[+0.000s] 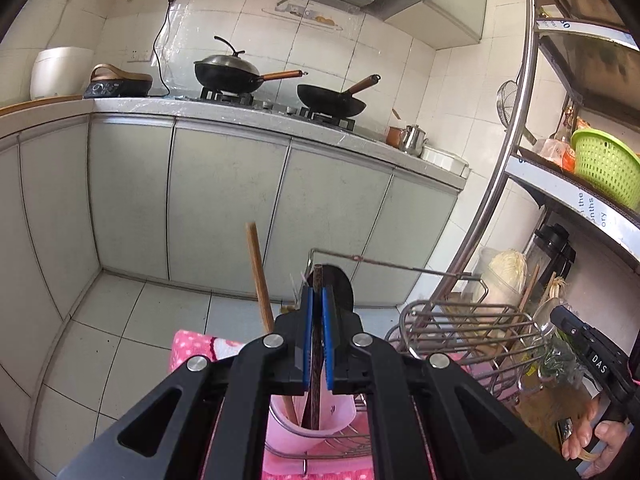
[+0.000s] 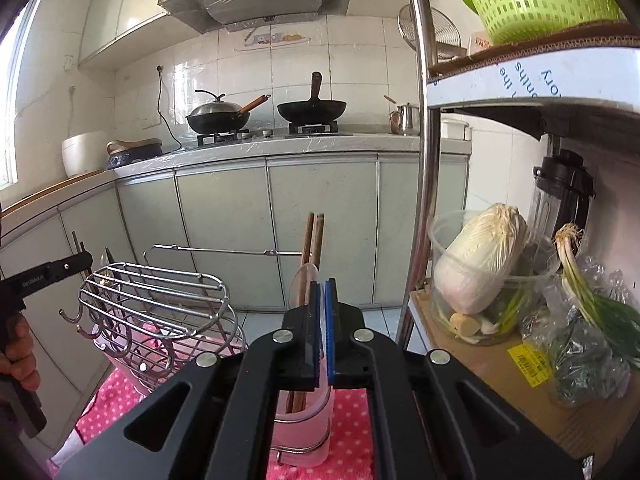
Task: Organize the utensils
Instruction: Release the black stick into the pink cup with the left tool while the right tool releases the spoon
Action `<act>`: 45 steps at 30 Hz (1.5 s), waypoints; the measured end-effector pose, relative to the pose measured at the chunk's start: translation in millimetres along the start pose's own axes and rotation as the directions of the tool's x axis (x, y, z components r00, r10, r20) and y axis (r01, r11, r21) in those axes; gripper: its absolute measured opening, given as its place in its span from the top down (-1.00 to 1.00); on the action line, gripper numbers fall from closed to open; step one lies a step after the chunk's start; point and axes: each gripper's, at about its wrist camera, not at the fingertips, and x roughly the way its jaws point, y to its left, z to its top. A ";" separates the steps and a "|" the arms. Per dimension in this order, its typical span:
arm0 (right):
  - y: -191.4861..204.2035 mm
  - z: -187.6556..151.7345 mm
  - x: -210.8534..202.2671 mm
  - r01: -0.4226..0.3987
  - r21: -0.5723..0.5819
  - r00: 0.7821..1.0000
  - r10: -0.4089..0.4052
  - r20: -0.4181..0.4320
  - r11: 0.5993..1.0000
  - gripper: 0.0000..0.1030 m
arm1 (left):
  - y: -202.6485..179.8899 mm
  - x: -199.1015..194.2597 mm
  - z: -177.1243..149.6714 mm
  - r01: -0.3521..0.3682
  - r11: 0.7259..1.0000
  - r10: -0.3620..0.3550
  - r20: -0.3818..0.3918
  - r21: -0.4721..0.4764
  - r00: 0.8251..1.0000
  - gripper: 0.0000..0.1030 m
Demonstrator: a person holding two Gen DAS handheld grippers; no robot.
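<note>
Left wrist view. Left gripper: jaws pinching a dark chopstick, held upright, its lower end already inside the pink cup directly below. Beside it in the same cup: a light wooden chopstick, leaning left. The cup sits in a wire holder on a pink dotted cloth. To the right: a wire rack, with a thin rail of the stand crossing behind the jaws. Far right: right gripper, in the person's hand.

Step in hand, as judged: seating the dark chopstick in the cup. Best done by lowering straight, keeping it vertical so it does not knock the leaning stick, and letting go only once the tip rests on the bottom.

Right wrist view. Right gripper: jaws pressed almost together; whether they grip anything cannot be told. Just beyond them a brown chopstick pair and a clear spoon stand in a second pink cup.

Obstructions: wire rack and rail close by; steel shelf post to the right. Cabbage and scallions on the shelf, clear of the work.
</note>
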 end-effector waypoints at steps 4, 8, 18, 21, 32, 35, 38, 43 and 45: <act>-3.6 -10.3 4.8 -0.021 0.021 0.999 0.022 -0.043 1.000 0.95 | 1.6 11.0 -14.7 -0.017 1.000 0.017 -0.054 -0.001 0.998 0.92; -6.0 -17.5 10.9 -0.030 0.029 0.996 0.033 -0.078 0.999 0.95 | 3.4 16.9 -21.3 -0.024 1.000 0.023 -0.086 -0.007 0.996 0.92; -3.2 -27.2 18.7 -0.055 0.035 0.991 0.059 -0.122 0.998 0.94 | -3.7 11.0 -25.6 -0.010 1.000 0.011 -0.092 0.012 0.996 0.91; -1.2 -25.4 19.2 -0.059 0.037 0.989 0.063 -0.130 0.998 0.93 | -5.9 12.3 -24.0 -0.020 1.000 0.022 -0.102 0.021 0.995 0.90; 7.2 -13.7 38.6 -0.109 0.044 0.972 0.115 -0.204 0.993 0.87 | -13.6 4.1 -9.6 -0.027 1.000 0.028 -0.073 0.013 0.997 0.36; 8.0 -15.5 38.5 -0.112 0.054 0.970 0.121 -0.211 0.992 0.70 | -14.9 0.8 -8.0 -0.025 1.000 0.026 -0.069 0.020 0.997 0.31; 7.9 -15.0 34.9 -0.115 0.055 0.971 0.123 -0.203 0.992 0.54 | -14.8 -4.3 -7.3 -0.021 1.000 0.022 -0.062 0.014 0.998 0.30; 5.0 -13.4 23.8 -0.114 0.062 0.975 0.123 -0.186 0.992 0.51 | -15.8 -11.9 -7.0 -0.017 1.000 0.018 -0.056 0.015 0.998 0.30; 3.0 -14.8 20.4 -0.115 0.074 0.974 0.127 -0.189 0.991 0.50 | -16.4 -14.5 -8.4 -0.013 1.000 0.014 -0.057 0.015 0.998 0.30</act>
